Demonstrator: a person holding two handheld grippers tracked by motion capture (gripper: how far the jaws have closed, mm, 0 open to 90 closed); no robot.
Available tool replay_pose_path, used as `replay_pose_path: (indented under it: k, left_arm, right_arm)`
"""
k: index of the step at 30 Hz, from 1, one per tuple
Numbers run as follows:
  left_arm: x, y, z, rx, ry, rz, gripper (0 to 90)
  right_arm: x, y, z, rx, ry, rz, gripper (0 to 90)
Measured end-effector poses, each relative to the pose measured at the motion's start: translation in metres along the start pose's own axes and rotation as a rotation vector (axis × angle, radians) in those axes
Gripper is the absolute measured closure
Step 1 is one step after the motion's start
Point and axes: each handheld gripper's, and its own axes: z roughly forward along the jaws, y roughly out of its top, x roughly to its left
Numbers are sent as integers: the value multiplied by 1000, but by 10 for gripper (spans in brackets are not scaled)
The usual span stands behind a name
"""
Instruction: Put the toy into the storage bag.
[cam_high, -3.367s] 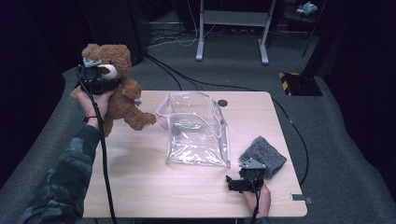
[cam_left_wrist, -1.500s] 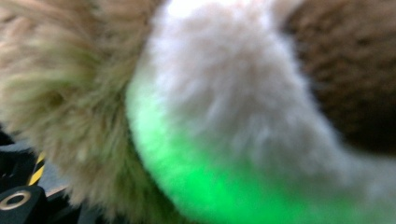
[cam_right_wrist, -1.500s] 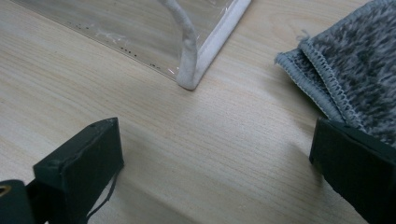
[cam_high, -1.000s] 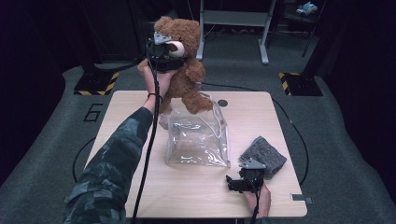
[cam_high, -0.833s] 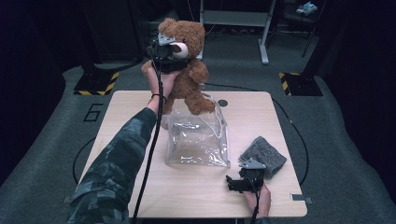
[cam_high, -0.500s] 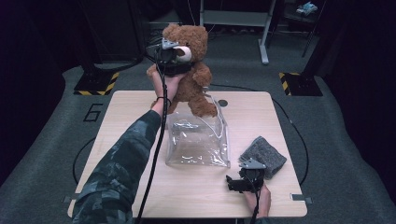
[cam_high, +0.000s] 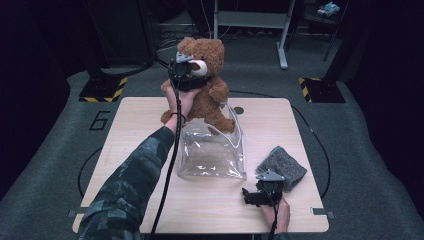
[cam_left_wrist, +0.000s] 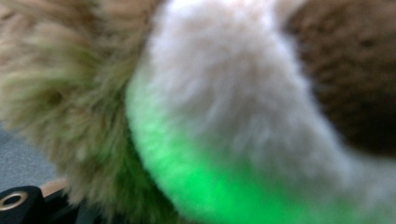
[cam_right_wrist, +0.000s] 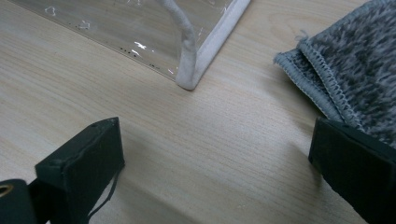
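My left gripper (cam_high: 189, 75) is clamped on the teddy bear (cam_high: 210, 87) at its head, the jaws about half apart with the white muzzle fur (cam_left_wrist: 243, 102) pressed right up against my camera, so the grip reads as firm on soft stuffing. What has changed is where the bear hangs: a few seconds ago I had it out beyond the left edge of the table (cam_high: 125, 150), then I carried it across and up behind the clear plastic bag (cam_high: 212, 152), and over the last second I have been bringing it down, so its legs now sit at the bag's far rim, one foot seeming to overlap the top edge. I judge this as the start of the insertion: the bear is lined up over the opening but not yet inside, and the opening looks barely wider than the body below my fingers. My right gripper (cam_high: 255, 196) has not moved; it rests on the near right of the table with its jaws wide and nothing between them, the bag's white-trimmed corner (cam_right_wrist: 189, 79) ahead and to the left of its fingers (cam_right_wrist: 84, 163), the folded grey cloth (cam_right_wrist: 355, 60) touching or just beside its other finger. If the floppy rim folds under the bear's weight, that free hand is close enough to steady it.
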Motion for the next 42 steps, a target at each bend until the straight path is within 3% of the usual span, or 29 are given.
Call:
replay_pose_path:
  k: [15, 22, 42]
  left_arm:
    - [-6, -23, -1, 75, -15, 12, 405]
    - [-7, -31, -3, 110, -14, -14, 398]
    - [-8, -55, 4, 230, -18, -17, 373]
  right_arm:
    - [0, 0, 0, 0, 0, 0, 23]
    - [0, 0, 0, 0, -2, 5, 23]
    - [0, 0, 0, 0, -3, 6, 23]
